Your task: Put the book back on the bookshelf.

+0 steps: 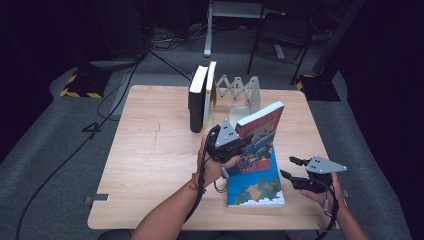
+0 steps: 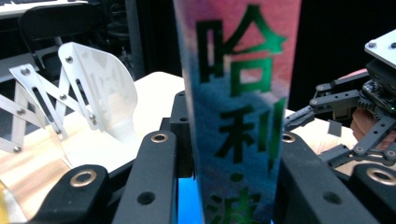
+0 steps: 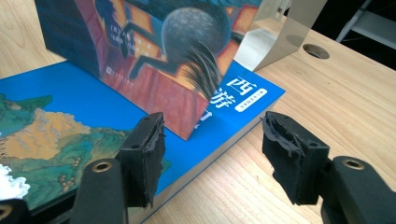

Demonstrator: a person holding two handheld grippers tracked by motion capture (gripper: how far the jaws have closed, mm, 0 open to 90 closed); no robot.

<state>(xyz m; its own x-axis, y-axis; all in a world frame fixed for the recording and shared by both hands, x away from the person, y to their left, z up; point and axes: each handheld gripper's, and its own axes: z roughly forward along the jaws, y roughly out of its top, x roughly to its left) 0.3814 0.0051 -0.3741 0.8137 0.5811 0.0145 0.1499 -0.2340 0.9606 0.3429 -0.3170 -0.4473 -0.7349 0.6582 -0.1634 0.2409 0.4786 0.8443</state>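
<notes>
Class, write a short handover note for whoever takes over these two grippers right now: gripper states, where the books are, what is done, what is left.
Left gripper: shut on the spine of the colourful book, held tilted with its lower edge on the blue book.
Right gripper: open, holding nothing, just right of the blue book.
Blue book lies flat at the table's near edge. Two books already stand by the metal book rack at the far edge.
Likely left: stand the colourful book in the rack, then the blue one.
</notes>
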